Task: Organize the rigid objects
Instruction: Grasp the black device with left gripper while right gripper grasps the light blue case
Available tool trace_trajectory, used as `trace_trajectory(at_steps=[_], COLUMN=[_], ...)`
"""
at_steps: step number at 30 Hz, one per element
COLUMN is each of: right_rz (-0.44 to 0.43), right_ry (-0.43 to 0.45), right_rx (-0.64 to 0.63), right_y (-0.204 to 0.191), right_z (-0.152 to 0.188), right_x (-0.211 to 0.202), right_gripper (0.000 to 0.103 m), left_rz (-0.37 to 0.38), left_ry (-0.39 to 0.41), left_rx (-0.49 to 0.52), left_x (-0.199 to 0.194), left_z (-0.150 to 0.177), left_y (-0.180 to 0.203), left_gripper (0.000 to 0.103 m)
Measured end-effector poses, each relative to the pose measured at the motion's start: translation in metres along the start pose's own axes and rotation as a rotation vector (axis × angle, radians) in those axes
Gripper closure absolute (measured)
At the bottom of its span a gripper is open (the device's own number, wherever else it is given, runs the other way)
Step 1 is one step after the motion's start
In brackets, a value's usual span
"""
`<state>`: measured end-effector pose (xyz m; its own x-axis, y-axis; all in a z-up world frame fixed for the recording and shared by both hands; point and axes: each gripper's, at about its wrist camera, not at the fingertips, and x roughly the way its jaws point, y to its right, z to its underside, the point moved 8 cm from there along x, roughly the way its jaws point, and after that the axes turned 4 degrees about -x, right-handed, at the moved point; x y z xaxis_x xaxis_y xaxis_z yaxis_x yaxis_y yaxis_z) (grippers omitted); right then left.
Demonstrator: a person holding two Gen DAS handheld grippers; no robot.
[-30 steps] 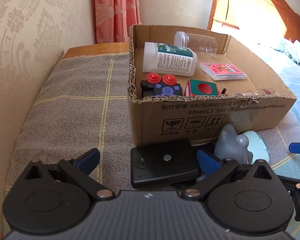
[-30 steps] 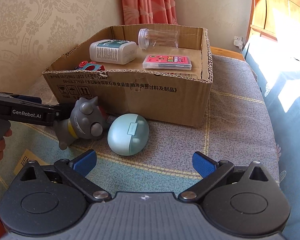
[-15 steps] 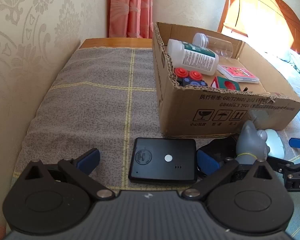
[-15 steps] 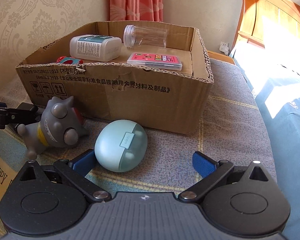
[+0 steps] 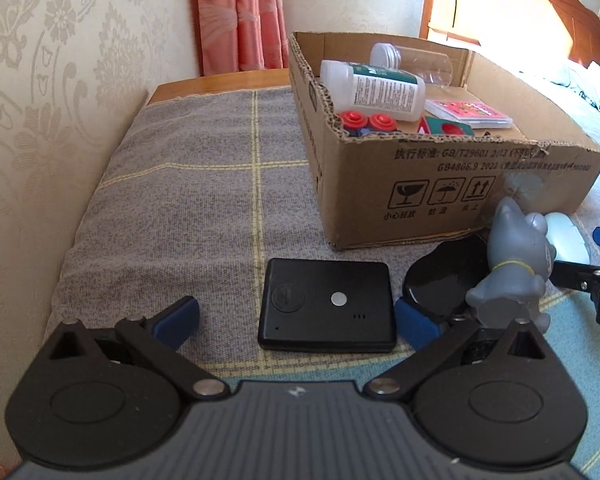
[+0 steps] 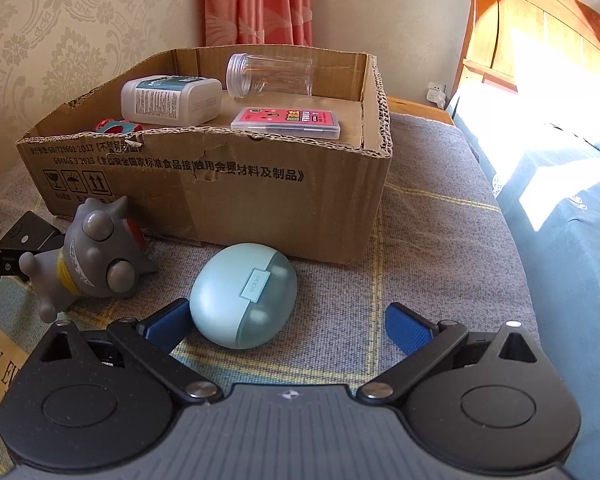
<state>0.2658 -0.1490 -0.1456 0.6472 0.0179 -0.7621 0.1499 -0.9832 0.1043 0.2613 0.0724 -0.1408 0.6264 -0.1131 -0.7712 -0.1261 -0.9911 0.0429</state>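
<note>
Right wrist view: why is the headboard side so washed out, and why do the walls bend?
Right wrist view: sunlight blows out the headboard and bedspread; the cardboard box stays evenly lit. Left wrist view: the same glare sits top right, and the fisheye lens bows the wall and darkens the corners.

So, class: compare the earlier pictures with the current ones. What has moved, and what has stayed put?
Both grippers repositioned, jaws open throughout. The left gripper backed away from the cardboard box, bracketing the black device. The right gripper closed in on the blue case. Nothing was grasped; the grey cat figure and box contents stayed put.
</note>
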Motion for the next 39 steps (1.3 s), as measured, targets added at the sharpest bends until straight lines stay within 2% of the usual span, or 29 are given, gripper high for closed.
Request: trace_trajectory(at_steps=[10, 16, 19, 20, 24, 26, 29, 34, 38, 39], right_rz=[-0.002, -0.006, -0.009, -0.008, -0.007, -0.007, -0.02, -0.047, -0.044, -0.042], right_ry=[0.019, 0.036, 0.041, 0.045, 0.053, 0.051, 0.05, 0.068, 0.073, 0.074], right_rx=[-0.004, -0.01, -0.012, -0.012, -0.011, -0.009, -0.017, -0.05, -0.051, -0.048], right_y=[0.0, 0.0, 0.0, 0.0, 0.0, 0.0, -0.004, -0.019, -0.024, -0.024], right_z=[0.002, 0.003, 0.003, 0.003, 0.004, 0.004, 0.002, -0.003, -0.008, -0.009], right_x=[-0.001, -0.002, -0.002, -0.002, -0.003, -0.003, -0.003, -0.006, -0.005, -0.005], right_gripper=[0.0, 0.0, 0.0, 0.0, 0.0, 0.0, 0.0, 0.016, 0.023, 0.031], left_rz=[-0.022, -0.017, 0.006, 0.024, 0.034, 0.041, 0.037, 0.033, 0.03, 0.028], left_ry=[0.011, 0.039, 0.045, 0.041, 0.047, 0.053, 0.053, 0.054, 0.06, 0.062], left_rx=[-0.048, 0.001, 0.002, -0.007, 0.012, 0.019, 0.018, 0.013, 0.008, 0.01], left_x=[0.001, -0.001, -0.003, -0.003, -0.005, -0.006, -0.005, -0.005, -0.005, -0.005], left_z=[-0.001, 0.0, -0.002, -0.002, -0.004, -0.004, -0.004, -0.005, -0.004, -0.004], left_y=[-0.008, 0.002, 0.005, 0.006, 0.012, 0.014, 0.015, 0.015, 0.015, 0.015], left_gripper=[0.0, 0.002, 0.011, 0.017, 0.03, 0.034, 0.034, 0.033, 0.033, 0.034])
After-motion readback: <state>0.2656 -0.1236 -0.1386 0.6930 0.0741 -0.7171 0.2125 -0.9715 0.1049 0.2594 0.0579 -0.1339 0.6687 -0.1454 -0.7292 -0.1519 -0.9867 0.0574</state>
